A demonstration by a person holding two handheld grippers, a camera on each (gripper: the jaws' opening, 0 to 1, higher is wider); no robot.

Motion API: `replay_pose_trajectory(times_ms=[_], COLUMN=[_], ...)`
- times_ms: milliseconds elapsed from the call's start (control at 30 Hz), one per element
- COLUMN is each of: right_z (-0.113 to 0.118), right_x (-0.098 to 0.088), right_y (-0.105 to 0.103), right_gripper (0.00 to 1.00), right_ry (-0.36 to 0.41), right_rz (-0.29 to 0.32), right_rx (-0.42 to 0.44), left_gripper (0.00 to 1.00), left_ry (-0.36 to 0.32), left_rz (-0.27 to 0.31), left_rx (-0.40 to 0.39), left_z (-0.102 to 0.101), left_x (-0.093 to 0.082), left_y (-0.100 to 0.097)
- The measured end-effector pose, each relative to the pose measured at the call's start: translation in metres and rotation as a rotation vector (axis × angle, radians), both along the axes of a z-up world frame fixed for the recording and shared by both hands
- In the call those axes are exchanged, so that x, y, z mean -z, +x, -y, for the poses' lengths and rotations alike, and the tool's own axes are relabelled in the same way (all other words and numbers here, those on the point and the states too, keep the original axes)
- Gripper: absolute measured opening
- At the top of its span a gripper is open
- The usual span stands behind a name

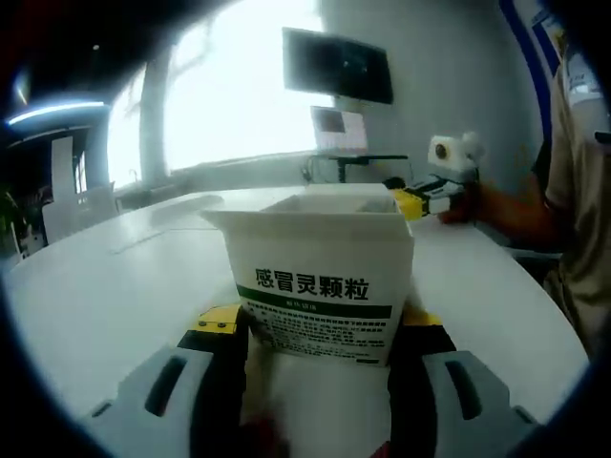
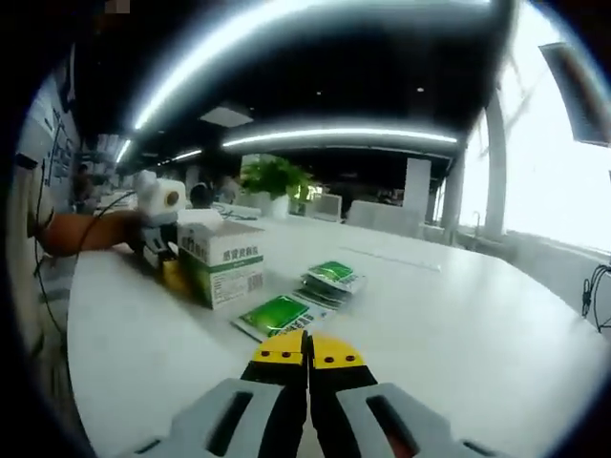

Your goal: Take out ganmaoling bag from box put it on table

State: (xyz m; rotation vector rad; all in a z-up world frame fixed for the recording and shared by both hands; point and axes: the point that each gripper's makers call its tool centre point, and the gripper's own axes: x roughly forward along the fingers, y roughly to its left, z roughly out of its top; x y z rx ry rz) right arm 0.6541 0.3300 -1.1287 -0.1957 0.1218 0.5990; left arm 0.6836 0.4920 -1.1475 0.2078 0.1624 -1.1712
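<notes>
two grippers: left gripper jaws clamp the box upright, right gripper jaws closed together above the table.

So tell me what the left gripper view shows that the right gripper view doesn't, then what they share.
Left gripper view alone: the box's open top, a wall screen and a smaller monitor.

Right gripper view alone: green bags lying on the table beside the box, a potted plant, ceiling light strips.

Both: the white box held by the left gripper, the right gripper with jaws closed, and the white table.
</notes>
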Motion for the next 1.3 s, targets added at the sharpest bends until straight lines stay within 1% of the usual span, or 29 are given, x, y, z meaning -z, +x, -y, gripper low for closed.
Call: replay_pose_trajectory(times_ms=[133,167,267,400,500,533,667,767,1000,1300], right_z=[0.0004,0.0002,-0.0020,-0.0031,-0.0041,-0.0034,0.0002,0.0010,0.0004,0.0000], right_x=[-0.0004,0.0005,-0.0009,-0.0030,-0.0032,-0.0034,-0.0010,-0.0016,0.0001,0.0002], right_y=[0.0008,0.0010,0.0006,-0.0003,-0.0012,-0.0006,0.0019,0.0023,0.0026,0.0022], right_gripper=[0.00,0.00,0.00,0.00,0.00,0.00,0.00,0.00,0.00,0.00], right_ry=[-0.011,-0.027,-0.073,-0.075,-0.064,-0.065,-0.053,-0.043,-0.055,-0.052], right_rz=[0.016,0.022,0.066,0.080,0.075,0.077,0.055,0.053,0.051,0.049], right_rx=[0.003,0.001,-0.018,-0.030,-0.040,-0.035,-0.013,-0.010,-0.011,-0.016], left_gripper=[0.50,0.50,0.50,0.50,0.50,0.50,0.50,0.50,0.50,0.50], left_ry=[0.000,0.001,0.001,0.000,0.000,0.000,0.001,0.001,0.000,0.000], left_rz=[-0.001,-0.001,0.000,0.000,0.000,0.000,0.001,0.001,0.001,0.000], left_rx=[-0.001,-0.001,-0.001,-0.001,-0.001,-0.001,-0.003,-0.002,-0.002,-0.001], left_z=[0.0000,0.0000,-0.0001,-0.0001,-0.0001,-0.0001,-0.0001,-0.0001,-0.0001,0.0000], left_x=[0.0001,0.0001,-0.0001,-0.0002,-0.0002,-0.0002,-0.0002,-0.0001,-0.0002,0.0000], left_y=[-0.0002,-0.0002,-0.0002,-0.0003,-0.0003,-0.0002,-0.0002,0.0001,0.0002,0.0002])
